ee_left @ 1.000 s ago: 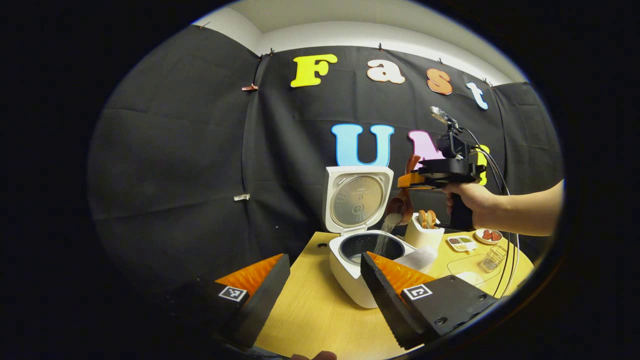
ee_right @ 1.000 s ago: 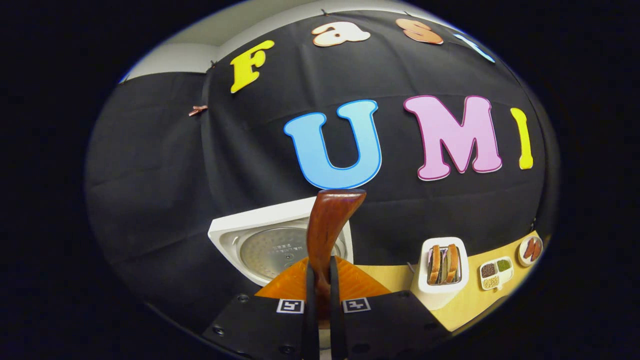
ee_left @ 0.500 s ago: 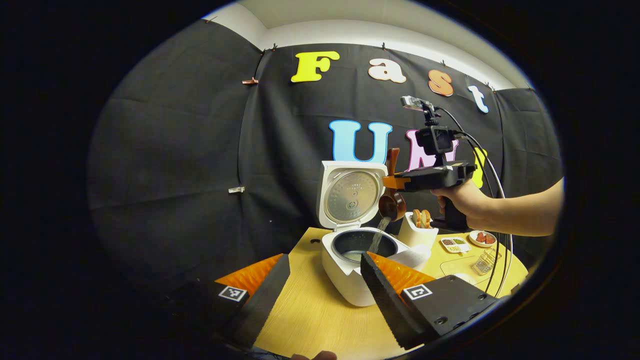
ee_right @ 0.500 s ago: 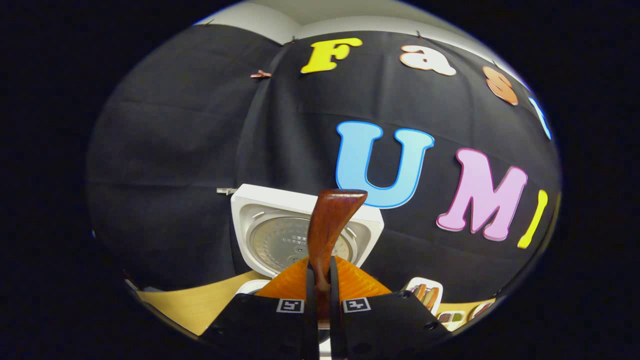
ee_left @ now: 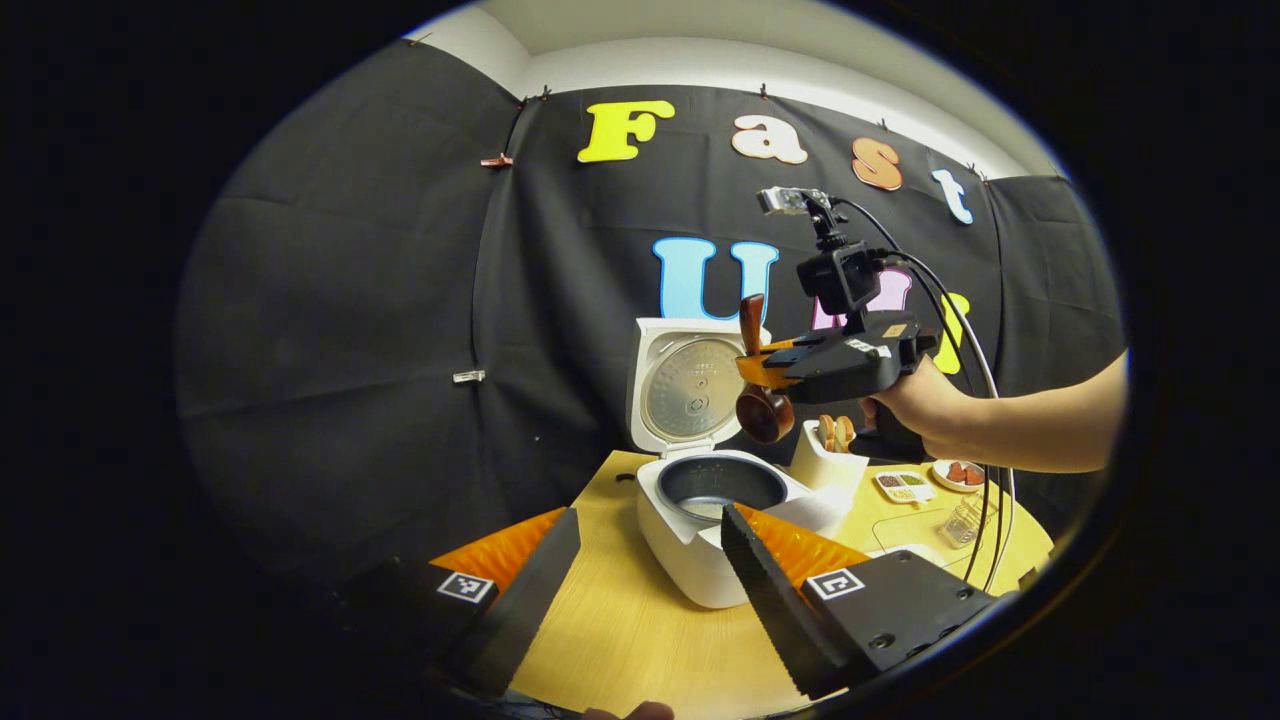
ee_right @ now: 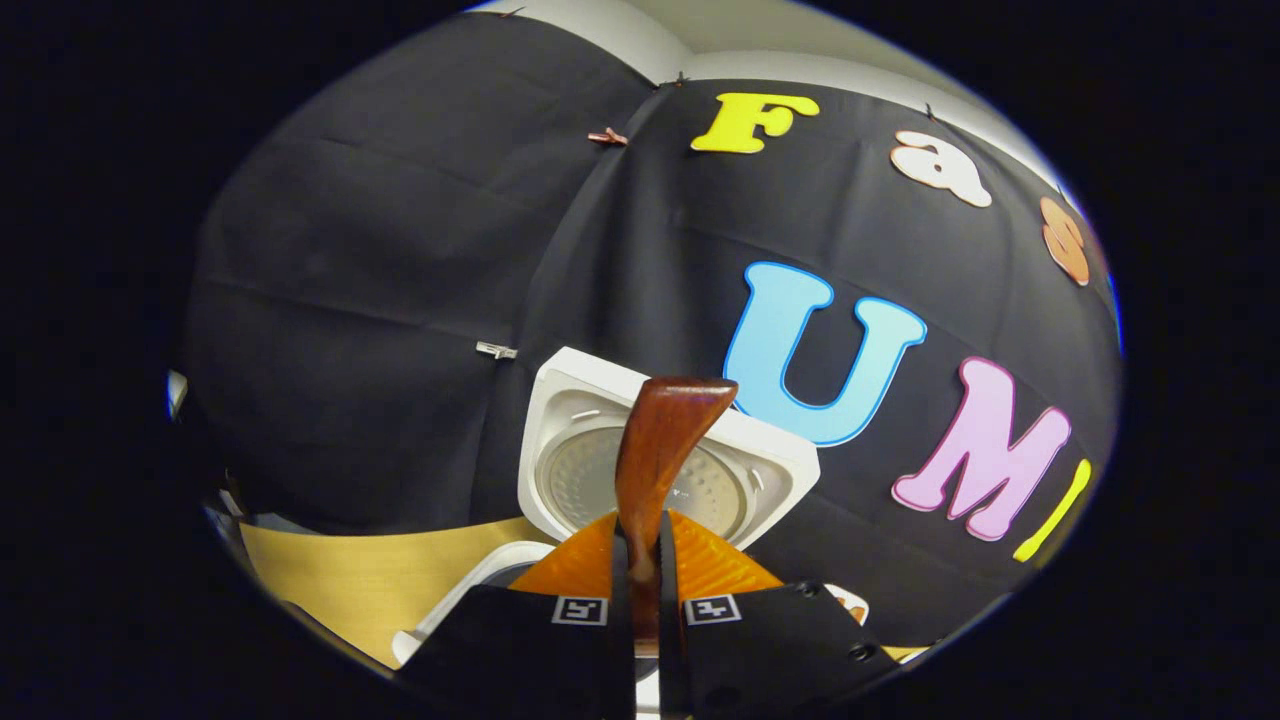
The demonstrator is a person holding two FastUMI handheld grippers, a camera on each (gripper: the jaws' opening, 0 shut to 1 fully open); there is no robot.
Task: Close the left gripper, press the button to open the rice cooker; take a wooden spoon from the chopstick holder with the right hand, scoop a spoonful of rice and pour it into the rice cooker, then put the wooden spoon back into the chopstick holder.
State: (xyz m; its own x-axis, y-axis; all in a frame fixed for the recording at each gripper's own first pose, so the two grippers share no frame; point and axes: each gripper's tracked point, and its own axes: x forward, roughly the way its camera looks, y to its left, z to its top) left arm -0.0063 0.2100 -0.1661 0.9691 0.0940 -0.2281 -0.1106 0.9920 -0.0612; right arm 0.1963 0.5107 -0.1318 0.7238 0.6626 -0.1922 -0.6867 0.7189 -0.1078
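Right gripper (ee_left: 765, 365) was clamped on the wooden spoon (ee_left: 757, 395) at mid handle, bowl hanging above the open rice cooker (ee_left: 710, 500), chopstick holder (ee_left: 825, 462) just beside it. Left gripper (ee_left: 645, 570) hung back over the table (ee_left: 620, 640), fingers spread, holding nothing. Spoon looked light, stiff, smooth, likely to swivel, so grip the handle firmly

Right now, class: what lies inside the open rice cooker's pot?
In the left gripper view, the rice cooker holds a dark inner pot with a pale patch, seemingly rice, at the bottom. The near rim hides the rest.
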